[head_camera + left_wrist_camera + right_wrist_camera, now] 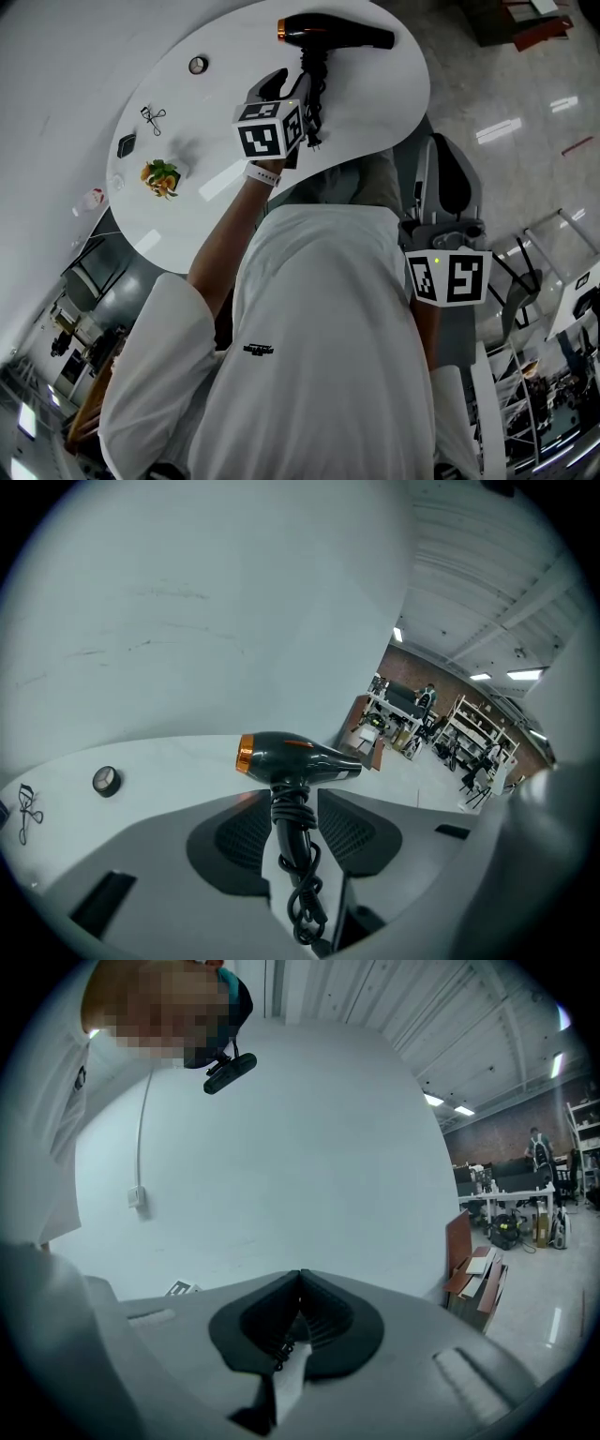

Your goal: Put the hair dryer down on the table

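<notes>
A black hair dryer (333, 33) with an orange rear ring is at the far edge of the white oval table (234, 211), its barrel crosswise and its handle pointing back at me. My left gripper (302, 80) is shut on that handle, where the black cord is wound. In the left gripper view the hair dryer (295, 759) stands between the two pads of the left gripper (295, 832), with the cord hanging in a loop below. My right gripper (442, 230) hangs at my right side, away from the table. The right gripper view shows the right gripper (298, 1283) shut on nothing.
On the table's left part lie a small roll of tape (198, 65), a metal eyelash curler (153, 116), a small dark object (127, 145) and an orange and green item (161, 176). A grey chair (455, 187) stands by the table's near right edge.
</notes>
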Motion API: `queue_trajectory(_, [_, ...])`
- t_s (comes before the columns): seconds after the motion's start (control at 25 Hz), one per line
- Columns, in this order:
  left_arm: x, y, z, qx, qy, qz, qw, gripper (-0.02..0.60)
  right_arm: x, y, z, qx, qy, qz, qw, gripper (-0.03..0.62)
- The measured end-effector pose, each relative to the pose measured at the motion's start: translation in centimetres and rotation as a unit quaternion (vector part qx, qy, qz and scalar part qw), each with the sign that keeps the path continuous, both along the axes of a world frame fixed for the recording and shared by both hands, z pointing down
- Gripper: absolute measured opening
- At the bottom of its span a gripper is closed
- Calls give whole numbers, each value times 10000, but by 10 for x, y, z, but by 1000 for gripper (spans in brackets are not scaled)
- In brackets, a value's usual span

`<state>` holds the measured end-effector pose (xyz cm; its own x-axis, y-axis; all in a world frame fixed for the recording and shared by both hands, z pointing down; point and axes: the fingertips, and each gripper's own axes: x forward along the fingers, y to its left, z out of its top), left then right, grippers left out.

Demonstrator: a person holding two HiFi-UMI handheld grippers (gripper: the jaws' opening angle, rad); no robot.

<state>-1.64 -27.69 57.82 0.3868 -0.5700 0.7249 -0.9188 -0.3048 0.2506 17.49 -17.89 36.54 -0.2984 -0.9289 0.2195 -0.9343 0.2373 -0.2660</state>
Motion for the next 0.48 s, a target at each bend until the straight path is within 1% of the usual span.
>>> queue_trajectory(0.32, [-23,12,-37,362,73,-148,9992,84,-15,6,-13,143,70,-84,9998,11])
queue_trajectory(0.48, [-32,16,-55,545,107,-216,9982,55,-22,10,-20,226,102,-139,9996,12])
